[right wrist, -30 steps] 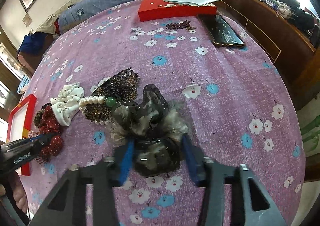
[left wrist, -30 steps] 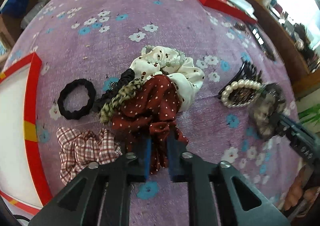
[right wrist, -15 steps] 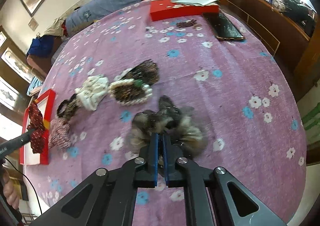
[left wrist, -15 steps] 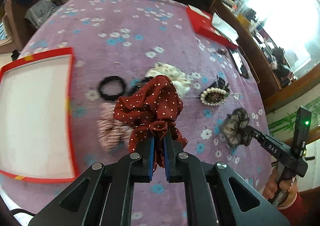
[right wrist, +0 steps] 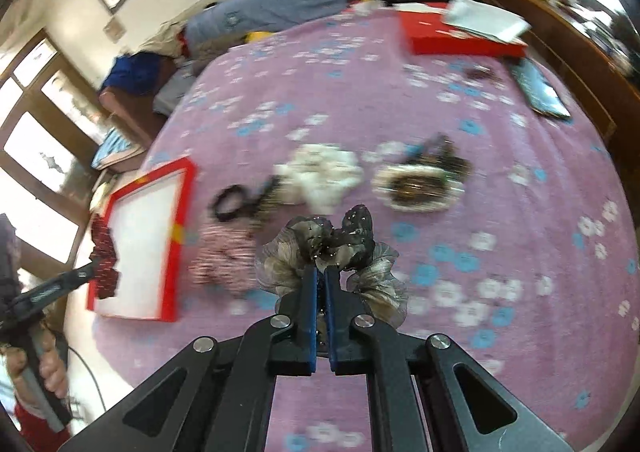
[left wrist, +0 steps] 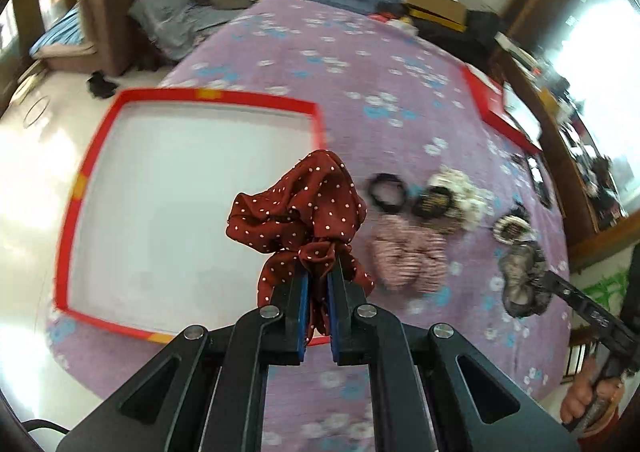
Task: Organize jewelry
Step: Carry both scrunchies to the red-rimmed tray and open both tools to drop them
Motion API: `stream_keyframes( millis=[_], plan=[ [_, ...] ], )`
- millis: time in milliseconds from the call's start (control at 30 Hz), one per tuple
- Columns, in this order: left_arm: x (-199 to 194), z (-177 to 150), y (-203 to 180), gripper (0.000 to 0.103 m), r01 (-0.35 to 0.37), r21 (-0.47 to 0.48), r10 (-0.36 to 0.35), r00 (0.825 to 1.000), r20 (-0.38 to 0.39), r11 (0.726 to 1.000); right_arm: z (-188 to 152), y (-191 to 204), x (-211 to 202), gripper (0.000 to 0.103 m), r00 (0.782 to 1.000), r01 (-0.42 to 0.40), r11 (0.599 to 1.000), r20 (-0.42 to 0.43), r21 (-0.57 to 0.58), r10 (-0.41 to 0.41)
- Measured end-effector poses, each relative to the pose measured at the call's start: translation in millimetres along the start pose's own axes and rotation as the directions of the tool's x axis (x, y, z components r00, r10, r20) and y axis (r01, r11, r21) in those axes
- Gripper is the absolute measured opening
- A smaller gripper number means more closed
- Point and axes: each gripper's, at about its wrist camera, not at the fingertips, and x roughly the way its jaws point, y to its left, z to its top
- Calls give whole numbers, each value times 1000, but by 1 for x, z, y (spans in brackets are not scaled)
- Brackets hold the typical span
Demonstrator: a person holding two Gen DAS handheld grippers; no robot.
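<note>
The left hand-held gripper [left wrist: 318, 284] is clamped narrow on the knot of a red dotted scrunchie [left wrist: 298, 212], which hangs in the air over the near right corner of the red-rimmed tray [left wrist: 200, 96]. The tray's white floor looks bare. The right hand-held gripper [right wrist: 320, 280] is pinched tight on a grey gauzy scrunchie [right wrist: 332, 252], lifted clear of the purple flowered cloth [right wrist: 500, 212].

Beyond them, on the cloth, lie a pink checked scrunchie [left wrist: 404, 252], a black hair tie [left wrist: 387, 192], a white scrunchie [right wrist: 324, 176] and a pearl-edged clip [right wrist: 420, 184], all close together and well apart from the tray. Farther off sits a red box [right wrist: 460, 36].

Judging the risks: each grip holds only a thin fold of soft fabric, so a quick swing could let a scrunchie slip out short of the tray. The red one hangs near the rim, and releasing there could leave it draped over the edge. Both views are blurred, so aim is hard to judge, and the two grippers heading for one tray could collide
</note>
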Motion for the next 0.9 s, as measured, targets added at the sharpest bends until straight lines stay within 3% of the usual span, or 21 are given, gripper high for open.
stream_keyframes(
  millis=[133, 300, 500, 700, 900],
  plan=[
    [-4, -2, 39, 8, -49, -39, 49, 999, -1, 998, 5, 52, 14, 4, 998, -59, 995, -19, -77, 57],
    [-4, -4, 80, 8, -163, -42, 163, 987, -8, 986, 4, 117, 43, 5, 982, -177, 976, -89, -123, 167],
    [3, -12, 116, 8, -240, -38, 238, 970, -47, 970, -5, 176, 82, 5, 966, -235, 954, -156, -188, 208],
    [9, -18, 147, 8, -262, -68, 255, 962, -94, 963, -13, 199, 123, 5, 958, -231, 952, -217, -203, 187],
    [3, -19, 153, 11, -255, -83, 247, 964, -99, 963, -14, 202, 143, 5, 953, -231, 951, -247, -205, 178]
  ],
)
